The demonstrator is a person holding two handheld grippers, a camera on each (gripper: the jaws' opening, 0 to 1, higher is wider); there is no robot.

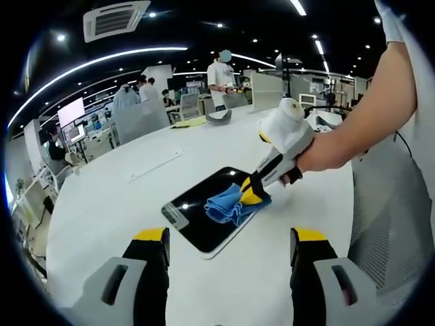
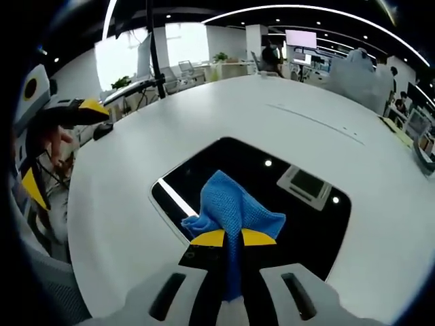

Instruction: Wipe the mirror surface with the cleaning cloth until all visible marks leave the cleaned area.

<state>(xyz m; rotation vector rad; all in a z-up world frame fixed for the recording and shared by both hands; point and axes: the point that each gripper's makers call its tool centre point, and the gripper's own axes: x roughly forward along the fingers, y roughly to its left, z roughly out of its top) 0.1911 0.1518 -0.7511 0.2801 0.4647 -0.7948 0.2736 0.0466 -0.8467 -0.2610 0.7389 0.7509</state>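
White tabletop (image 1: 102, 204) surrounds you: your right gripper (image 2: 232, 239) is clamped on the blue cloth (image 2: 234, 207), pressing it onto the mirror (image 2: 299, 224) near its right edge. Your left gripper (image 1: 230, 248) hangs wide and empty just short of it. You look mid-wipe; sweep next toward the far-left corner, with bare table all round.

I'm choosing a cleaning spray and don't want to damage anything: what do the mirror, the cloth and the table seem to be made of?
Mirror: seemingly glass, glossy and dark, since it reflects ceiling lights sharply.
Blue cloth: soft woven fabric, probably microfibre, with a fine textured weave and limp folds where the right gripper pinches it.
Table: smooth white top with a soft sheen, perhaps laminate; the pictures don't settle it.
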